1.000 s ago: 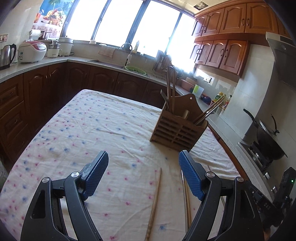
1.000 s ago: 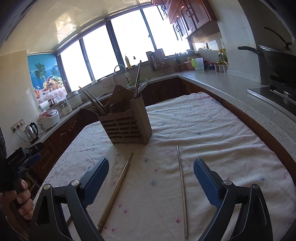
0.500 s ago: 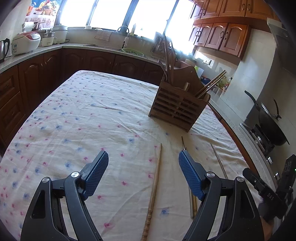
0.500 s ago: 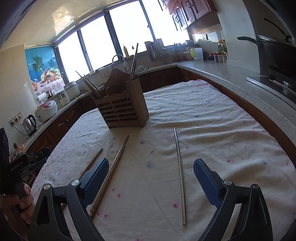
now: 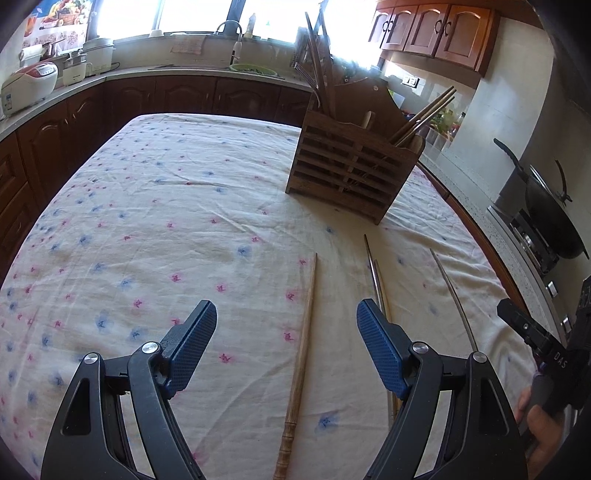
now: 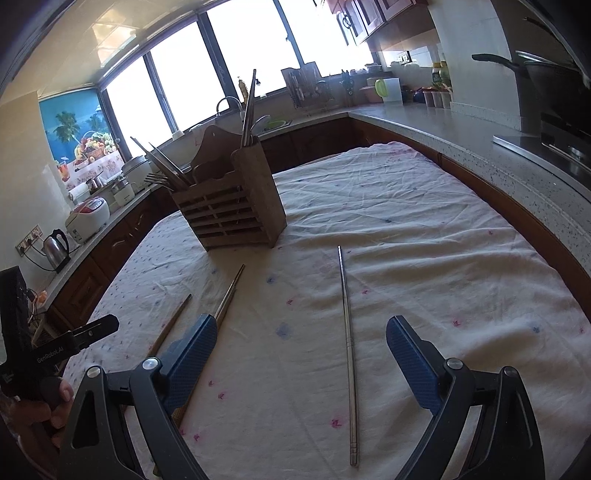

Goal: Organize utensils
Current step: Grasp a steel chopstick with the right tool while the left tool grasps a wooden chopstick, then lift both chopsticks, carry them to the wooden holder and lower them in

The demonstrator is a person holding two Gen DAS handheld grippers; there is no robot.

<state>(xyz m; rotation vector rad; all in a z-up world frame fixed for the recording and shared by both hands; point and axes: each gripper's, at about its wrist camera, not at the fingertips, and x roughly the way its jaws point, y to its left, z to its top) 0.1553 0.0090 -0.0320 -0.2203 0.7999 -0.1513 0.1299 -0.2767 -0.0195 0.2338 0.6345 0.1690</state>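
A home kitchen: wooden cabinets (image 5: 428,33), rice cooker (image 5: 29,86), wok (image 5: 550,218).

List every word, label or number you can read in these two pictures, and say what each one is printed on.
"GenRobot.AI": white print on the black left gripper, seen from the right wrist.
"DAS": white print on the black right gripper, seen from the left wrist.
Rice cooker label: too small to read.
Bottles on the counter: labels blurred.

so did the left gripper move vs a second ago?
Yes. The left gripper came forward and tipped down: the wooden holder sits higher and larger in its view, and the wooden chopstick now runs between its open fingers.
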